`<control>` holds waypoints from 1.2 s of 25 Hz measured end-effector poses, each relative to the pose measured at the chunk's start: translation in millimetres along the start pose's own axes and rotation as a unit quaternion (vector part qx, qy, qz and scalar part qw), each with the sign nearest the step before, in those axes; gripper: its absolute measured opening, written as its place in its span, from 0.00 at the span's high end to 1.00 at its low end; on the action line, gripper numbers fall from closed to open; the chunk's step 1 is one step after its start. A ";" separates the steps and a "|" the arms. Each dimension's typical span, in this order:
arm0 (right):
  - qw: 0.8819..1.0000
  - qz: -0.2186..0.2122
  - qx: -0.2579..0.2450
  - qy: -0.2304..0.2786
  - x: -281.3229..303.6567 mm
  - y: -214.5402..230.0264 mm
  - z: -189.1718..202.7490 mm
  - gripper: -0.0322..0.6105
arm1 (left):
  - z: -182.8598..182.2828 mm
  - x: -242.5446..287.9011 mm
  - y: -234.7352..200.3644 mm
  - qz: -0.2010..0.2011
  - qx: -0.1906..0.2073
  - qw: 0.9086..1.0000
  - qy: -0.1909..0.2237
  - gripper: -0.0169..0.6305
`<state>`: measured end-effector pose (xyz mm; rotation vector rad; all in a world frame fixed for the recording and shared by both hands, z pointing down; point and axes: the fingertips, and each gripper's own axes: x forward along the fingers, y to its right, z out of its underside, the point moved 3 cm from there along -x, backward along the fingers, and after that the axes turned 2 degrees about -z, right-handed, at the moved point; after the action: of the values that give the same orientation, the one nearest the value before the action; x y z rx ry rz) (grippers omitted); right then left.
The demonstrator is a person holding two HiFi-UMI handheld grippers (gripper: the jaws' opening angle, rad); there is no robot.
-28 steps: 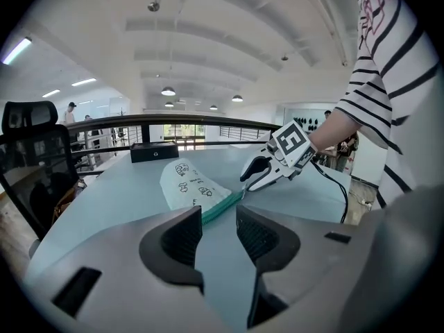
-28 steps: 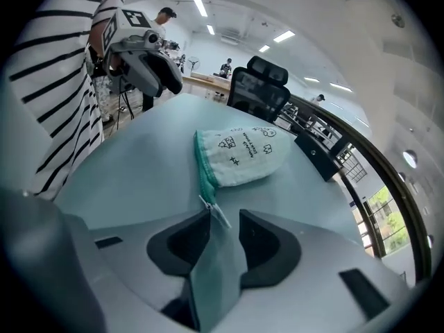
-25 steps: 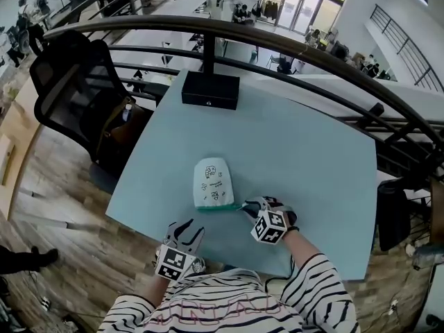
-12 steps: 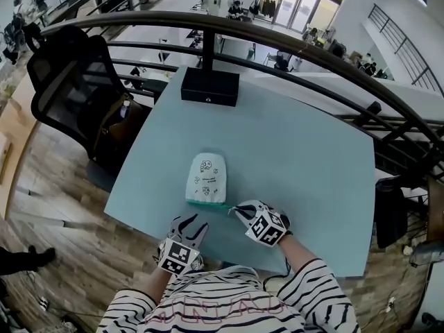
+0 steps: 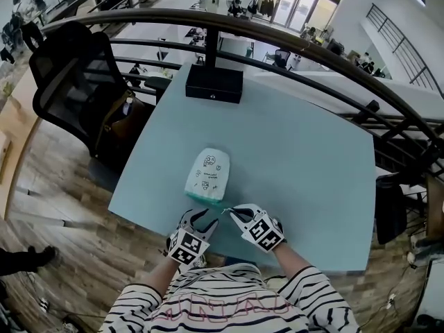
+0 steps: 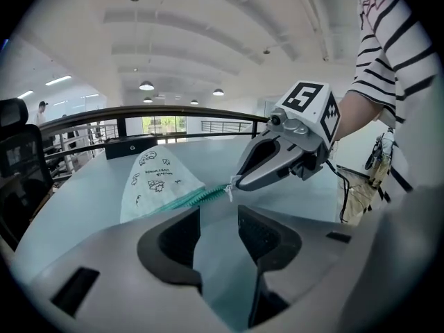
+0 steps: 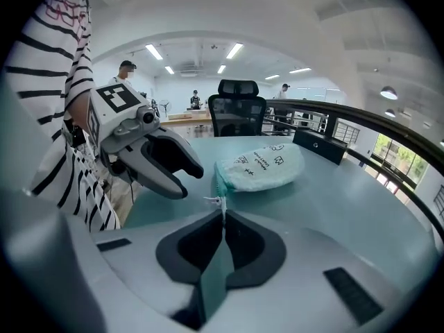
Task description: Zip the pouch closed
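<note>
The right gripper (image 7: 223, 214) had just closed its jaws on the white zip pull (image 7: 219, 202) at the near, teal-edged end of the pouch (image 5: 208, 174). The pouch lay on the pale table (image 5: 305, 151), just ahead of both tools. Beside it the left gripper (image 6: 218, 217) had just spread its jaws wider, with nothing between them. With the pull secured, the zipping looked ready to start once the pouch was steadied.

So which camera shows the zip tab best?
The right gripper view: the right tongs have just closed on the zip tab, close up. The left gripper view shows it side-on; the head view, barely.
</note>
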<state>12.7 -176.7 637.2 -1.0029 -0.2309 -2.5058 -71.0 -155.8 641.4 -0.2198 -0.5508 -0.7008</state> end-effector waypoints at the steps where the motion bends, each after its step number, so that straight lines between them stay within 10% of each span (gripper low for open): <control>1: 1.000 0.002 0.009 0.003 0.4 -2.5 -0.1 0.89 | 0.9 1.7 1.2 0.004 0.001 1.000 -0.001 0.74; 30: 0.996 0.053 0.065 0.012 -9.7 -24.1 -5.0 0.90 | -12.3 13.7 16.7 0.006 -0.020 1.000 -0.008 0.93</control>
<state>5.1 -153.6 627.0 -0.9087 -0.3219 -2.3728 -46.3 -155.4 638.5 -0.2657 -0.5505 -0.6986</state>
